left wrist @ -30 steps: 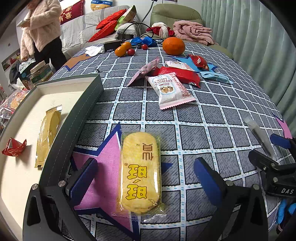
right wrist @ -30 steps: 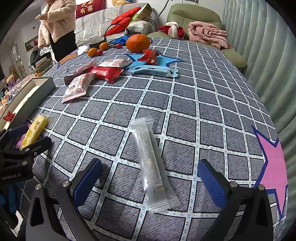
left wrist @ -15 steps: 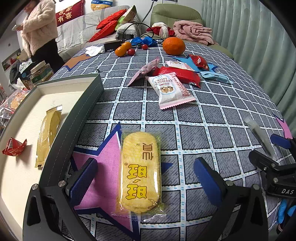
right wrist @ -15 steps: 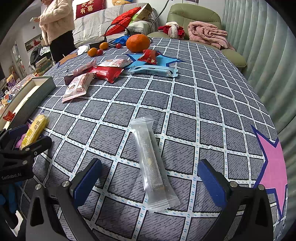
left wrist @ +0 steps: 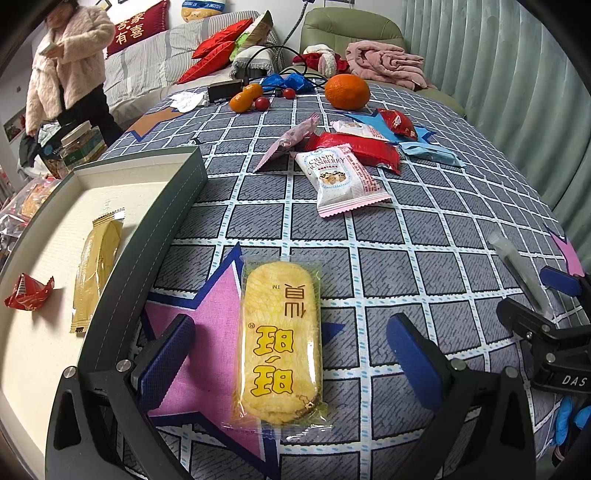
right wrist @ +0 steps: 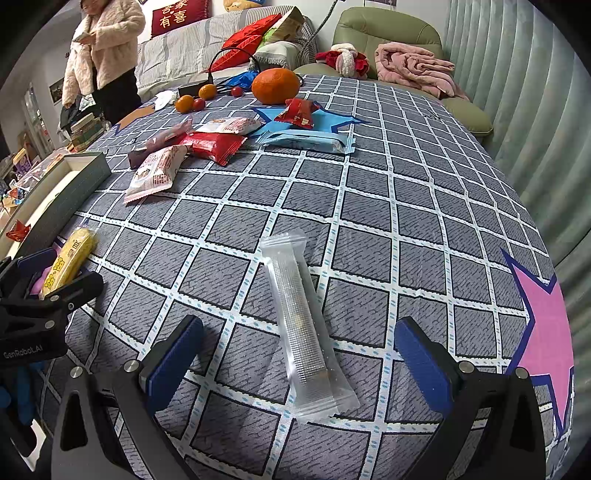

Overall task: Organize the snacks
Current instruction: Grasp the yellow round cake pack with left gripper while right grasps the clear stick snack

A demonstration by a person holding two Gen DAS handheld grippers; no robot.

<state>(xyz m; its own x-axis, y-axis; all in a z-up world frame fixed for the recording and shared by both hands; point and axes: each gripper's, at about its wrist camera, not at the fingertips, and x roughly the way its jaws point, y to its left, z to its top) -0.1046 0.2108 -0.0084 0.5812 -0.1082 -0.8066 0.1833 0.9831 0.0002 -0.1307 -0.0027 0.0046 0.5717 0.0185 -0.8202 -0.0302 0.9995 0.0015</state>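
A yellow rice-cracker packet (left wrist: 281,339) lies on the checked tablecloth between the blue pads of my left gripper (left wrist: 291,360), which is open around it without touching. A clear long wrapper (right wrist: 303,325) lies lengthwise between the pads of my right gripper (right wrist: 301,360), also open. Left of the cracker stands a dark-walled box (left wrist: 155,236) with a gold packet (left wrist: 96,269) and a red candy (left wrist: 29,295) inside. Farther back lie a cranberry packet (left wrist: 343,179), a red packet (left wrist: 354,147), a pink one (left wrist: 288,142) and a light blue one (right wrist: 306,142).
At the table's far end sit a large orange (left wrist: 347,91), small oranges (left wrist: 243,99), cables and a tissue. A person in a fluffy pale coat (left wrist: 70,62) stands at the far left. A sofa with red cushions and a green armchair (right wrist: 388,33) lie beyond; curtains hang on the right.
Neither gripper nor any snack has moved. Only the person in the background has shifted slightly.
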